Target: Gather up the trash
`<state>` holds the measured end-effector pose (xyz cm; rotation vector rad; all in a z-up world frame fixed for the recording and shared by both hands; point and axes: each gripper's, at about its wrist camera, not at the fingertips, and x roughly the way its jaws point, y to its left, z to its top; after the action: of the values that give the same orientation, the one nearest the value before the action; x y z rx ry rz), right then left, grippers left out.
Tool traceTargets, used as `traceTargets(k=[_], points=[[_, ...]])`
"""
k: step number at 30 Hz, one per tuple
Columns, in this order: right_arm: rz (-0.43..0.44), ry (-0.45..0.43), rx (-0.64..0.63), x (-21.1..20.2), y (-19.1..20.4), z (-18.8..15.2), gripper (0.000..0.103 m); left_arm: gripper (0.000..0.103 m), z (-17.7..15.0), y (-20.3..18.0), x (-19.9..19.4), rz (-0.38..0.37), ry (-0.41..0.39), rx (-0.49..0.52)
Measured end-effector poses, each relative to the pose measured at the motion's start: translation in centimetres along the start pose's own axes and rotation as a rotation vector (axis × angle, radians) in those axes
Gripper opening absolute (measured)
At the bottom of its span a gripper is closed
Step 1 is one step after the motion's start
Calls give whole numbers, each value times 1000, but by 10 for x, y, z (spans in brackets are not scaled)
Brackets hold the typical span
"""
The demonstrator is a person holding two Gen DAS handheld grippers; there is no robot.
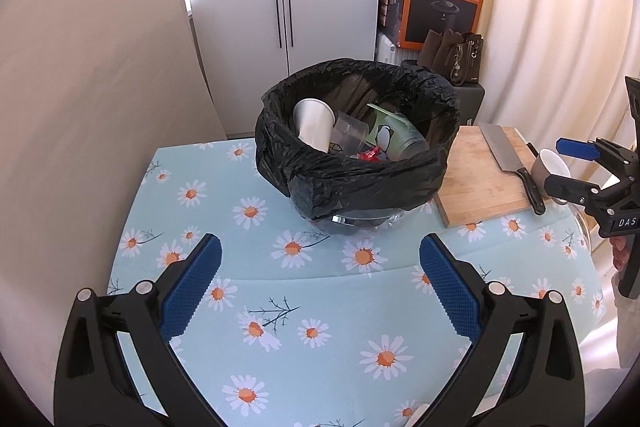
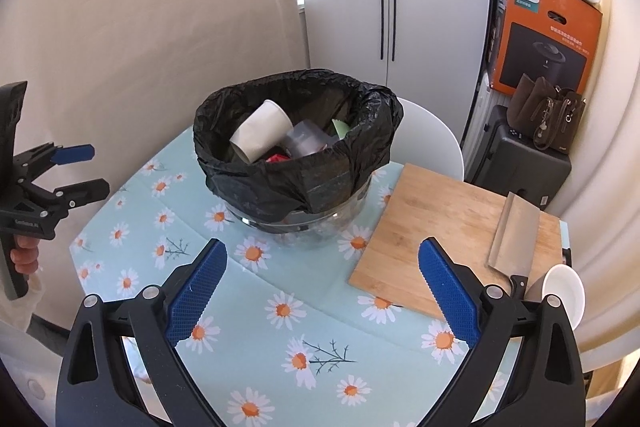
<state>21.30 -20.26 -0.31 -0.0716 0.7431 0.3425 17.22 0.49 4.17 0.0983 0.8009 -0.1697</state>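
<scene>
Two grippers, both spread wide and holding nothing: left gripper and right gripper, hovering over the daisy tablecloth. No loose trash visible on the cloth. Straight ahead of both, the bin, lined with a black bag, already loaded: paper cup, clear plastic cup, green cup, red wrapper. Dead centre for the left; slightly left of centre for the right. Beyond and right, a cutting board carrying a cleaver, white bowl beside. Likely next: bag rim, roughly equal reach for both.
</scene>
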Motion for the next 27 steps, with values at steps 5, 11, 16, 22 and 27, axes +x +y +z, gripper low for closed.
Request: traceTargets(k=[5,11,16,22,27], points=[[-4,-4,-5,-2,1,1,92,97,1,1,1,-11,5,-7],[-10,-2,-14,-3,3,0,92,97,1,-1,1,-13,9,2],[-12,1,-23,-3,5,1,92,97,0,-3,-1,-15,6,9],[-12,-1,-28,-4,7,0,93,97,-1,-2,0,-9,10,4],[-12,-3,-24,-4,7,0,93,97,-2,0,-1,-2,7,-4]])
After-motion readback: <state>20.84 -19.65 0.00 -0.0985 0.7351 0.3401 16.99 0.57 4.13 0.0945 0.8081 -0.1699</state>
